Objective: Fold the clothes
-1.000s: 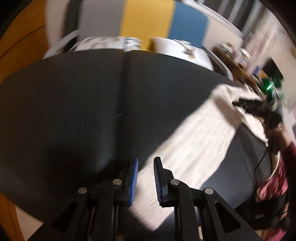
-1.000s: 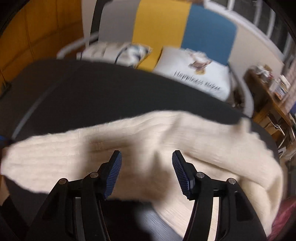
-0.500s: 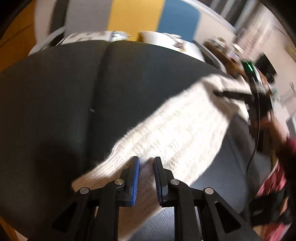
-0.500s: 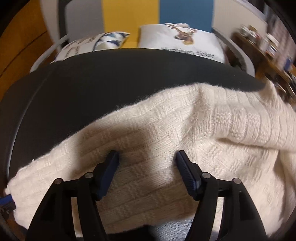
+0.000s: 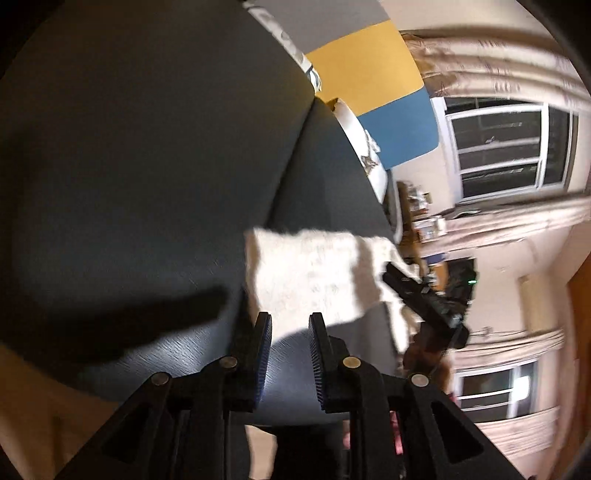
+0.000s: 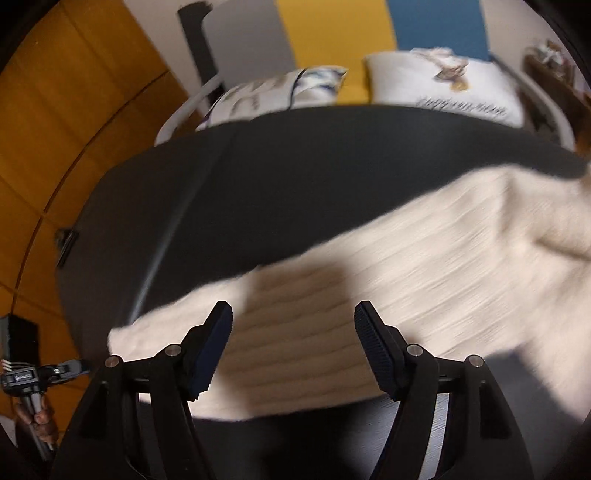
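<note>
Sweater point(image 6: 369, 295) now clear of left gripper point(image 5: 290, 321), jaws narrowly parted, empty; right gripper point(image 6: 293, 314) jaws wide, empty, above knit on surface point(image 6: 295, 166); fold stage unclear.

Surroundings beyond the dark table point(image 6: 332, 166).
Two printed cushions point(image 6: 443, 88) are lying behind the table's far edge, against a wall panel banded grey, yellow and blue point(image 6: 332, 33); wooden panelling point(image 6: 66, 122) is flanking the left, while curtained windows point(image 5: 509, 147) are showing at the right.
</note>
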{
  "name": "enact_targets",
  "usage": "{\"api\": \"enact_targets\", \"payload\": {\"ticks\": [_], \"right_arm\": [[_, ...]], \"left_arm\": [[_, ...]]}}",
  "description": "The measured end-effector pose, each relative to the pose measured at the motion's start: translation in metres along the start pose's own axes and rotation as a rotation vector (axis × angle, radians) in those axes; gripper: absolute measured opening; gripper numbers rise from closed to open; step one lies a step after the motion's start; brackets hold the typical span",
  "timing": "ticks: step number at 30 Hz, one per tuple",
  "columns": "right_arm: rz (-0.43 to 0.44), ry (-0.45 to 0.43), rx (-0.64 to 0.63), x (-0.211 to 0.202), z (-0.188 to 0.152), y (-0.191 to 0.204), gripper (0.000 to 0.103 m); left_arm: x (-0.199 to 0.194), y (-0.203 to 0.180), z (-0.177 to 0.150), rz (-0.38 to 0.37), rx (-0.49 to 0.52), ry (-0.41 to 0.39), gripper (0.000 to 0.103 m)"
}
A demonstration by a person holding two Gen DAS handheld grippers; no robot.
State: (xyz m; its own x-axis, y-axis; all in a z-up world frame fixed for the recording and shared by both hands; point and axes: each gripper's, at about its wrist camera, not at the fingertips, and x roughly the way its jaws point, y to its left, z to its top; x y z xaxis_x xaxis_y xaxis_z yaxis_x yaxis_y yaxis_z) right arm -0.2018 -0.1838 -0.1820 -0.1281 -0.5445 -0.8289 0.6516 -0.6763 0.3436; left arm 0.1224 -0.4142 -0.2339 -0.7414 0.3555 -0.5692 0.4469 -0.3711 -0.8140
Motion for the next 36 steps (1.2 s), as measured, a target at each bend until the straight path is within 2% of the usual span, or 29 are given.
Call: {"api": "enact_targets", "payload": {"ticks": [3,6,8,13,16,23,26,27,28,32,34,35,36], "right_arm": [[0.012,0.039,0.062,0.017,-0.011,0.001,0.072],[0.009,0.004,0.101,0.015,-0.016,-0.001,0.072],[0.018,0.001,0.128,0.014,-0.016,-0.005,0.072],[-0.012,-0.001,0.076,0.02,-0.016,0.003,0.073],[-0.03,-0.002,0.044,0.023,-0.015,0.008,0.083],[-0.072,-0.005,-0.03,0.031,-0.014,0.019,0.091],[-0.096,-0.005,-0.06,0.033,-0.013,0.023,0.093],[-0.107,-0.004,-0.07,0.033,-0.012,0.023,0.094],[-0.119,-0.004,-0.08,0.032,-0.012,0.024,0.096],[-0.164,-0.002,-0.119,0.031,-0.009,0.026,0.102],[-0.186,-0.002,-0.138,0.031,-0.007,0.028,0.102],[-0.197,-0.001,-0.148,0.031,-0.007,0.028,0.102],[-0.208,-0.001,-0.158,0.031,-0.006,0.029,0.102]], "left_arm": [[0.013,0.002,-0.003,-0.028,-0.036,0.006,0.019],[0.018,0.009,0.0,-0.044,-0.077,0.023,0.019],[0.015,0.015,-0.002,-0.028,-0.104,0.022,0.019],[-0.002,0.026,-0.008,-0.021,-0.138,-0.007,0.019],[0.003,0.027,-0.006,-0.024,-0.142,0.007,0.019],[0.018,0.025,-0.004,-0.029,-0.14,0.028,0.019],[0.017,0.024,-0.002,-0.033,-0.136,0.006,0.009],[0.018,0.021,-0.001,-0.015,-0.116,-0.004,0.004],[0.019,0.017,0.0,0.004,-0.096,-0.014,0.002],[0.023,0.005,0.004,0.099,-0.048,-0.063,0.002],[0.017,0.0,0.003,0.125,-0.028,-0.117,0.001],[0.012,-0.007,0.001,0.144,0.008,-0.154,0.001],[0.004,-0.021,-0.003,0.177,0.094,-0.21,0.001]]}}
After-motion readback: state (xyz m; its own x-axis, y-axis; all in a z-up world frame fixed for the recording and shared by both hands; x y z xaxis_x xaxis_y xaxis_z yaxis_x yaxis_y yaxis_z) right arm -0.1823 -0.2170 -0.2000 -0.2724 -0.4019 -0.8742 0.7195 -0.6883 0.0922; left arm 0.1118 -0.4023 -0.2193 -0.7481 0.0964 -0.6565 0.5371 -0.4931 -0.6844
